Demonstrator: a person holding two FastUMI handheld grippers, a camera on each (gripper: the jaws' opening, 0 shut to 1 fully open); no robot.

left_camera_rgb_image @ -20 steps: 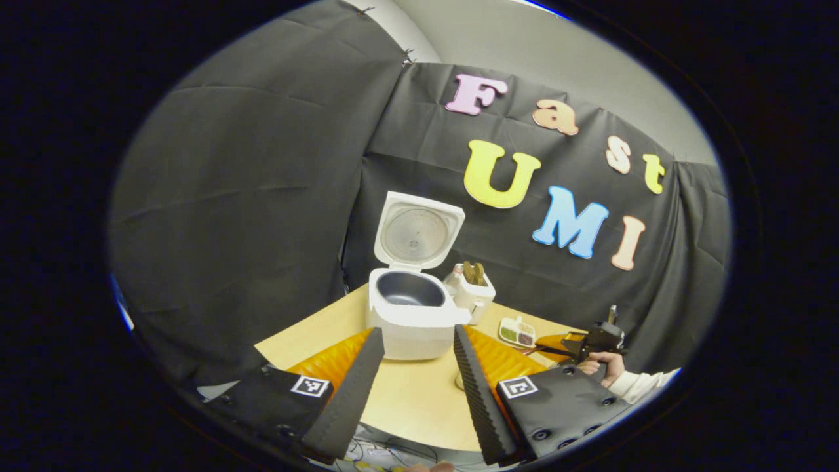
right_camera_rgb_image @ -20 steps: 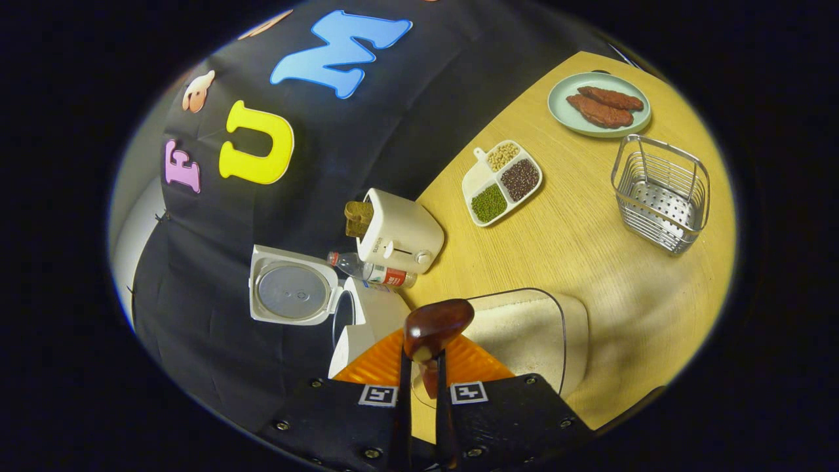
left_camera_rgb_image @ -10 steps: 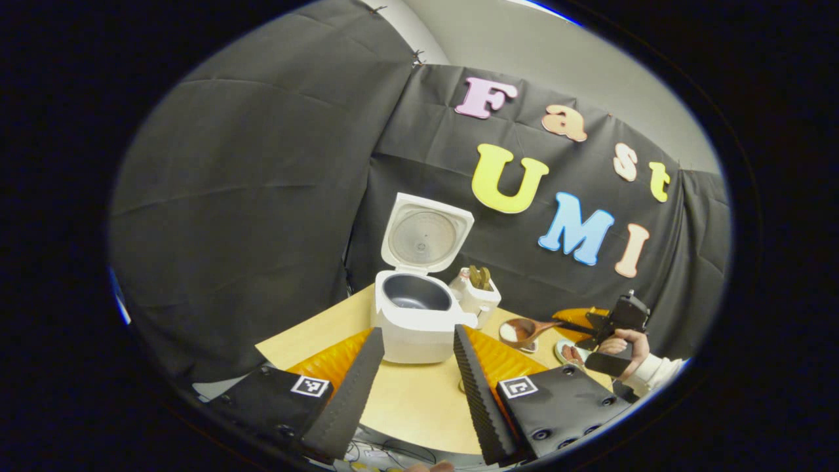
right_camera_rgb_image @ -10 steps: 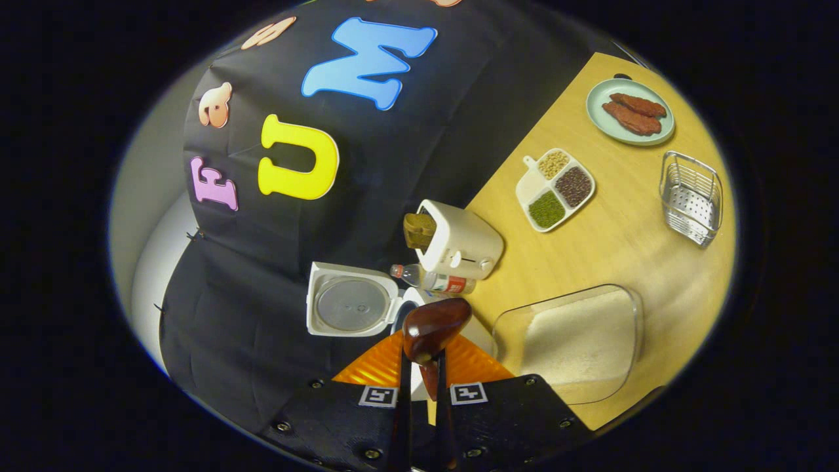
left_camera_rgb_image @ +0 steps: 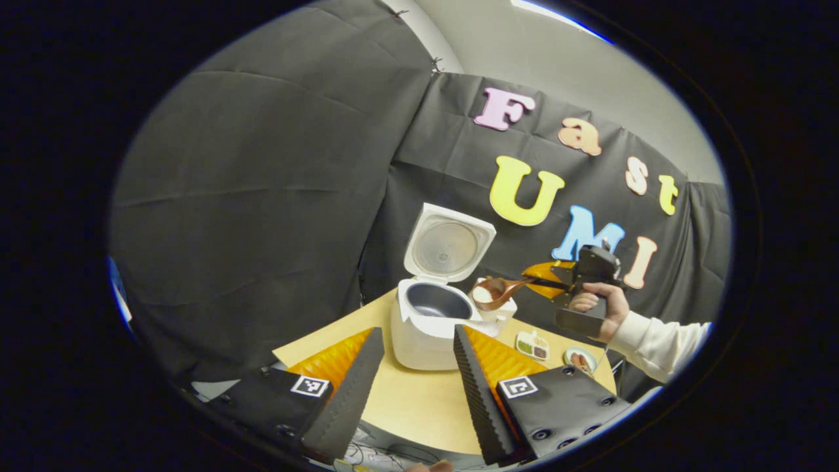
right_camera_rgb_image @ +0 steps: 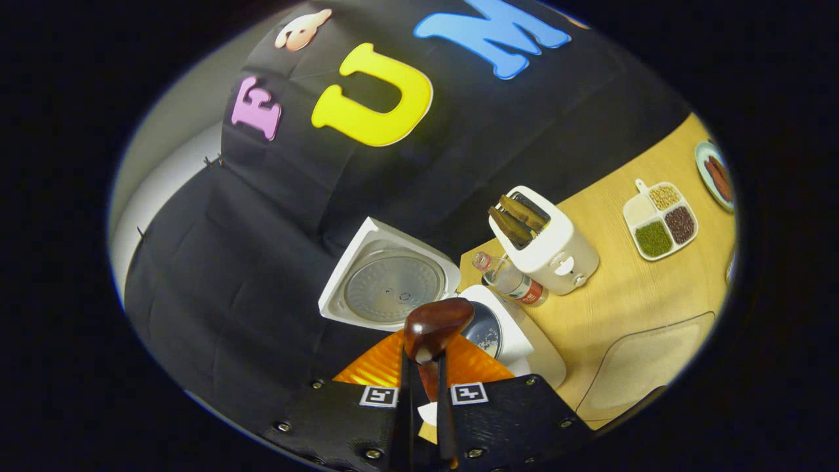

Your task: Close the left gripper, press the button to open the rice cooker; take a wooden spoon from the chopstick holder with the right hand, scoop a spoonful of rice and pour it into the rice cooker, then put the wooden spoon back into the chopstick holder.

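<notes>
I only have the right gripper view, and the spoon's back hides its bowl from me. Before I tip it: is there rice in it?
Observer: Yes. The left gripper view shows white rice in the bowl of the dark brown wooden spoon, which the right tool holds about level.
Operator: Is the bowl above the pot?
Observer: Seen from there, it sits by the right rim of the white rice cooker with its lid up, not clearly over the dark inner pot.
Operator: Is the left tool in the way?
Observer: No. The left tool is open, holds nothing and hangs on the near side of the cooker.
</notes>
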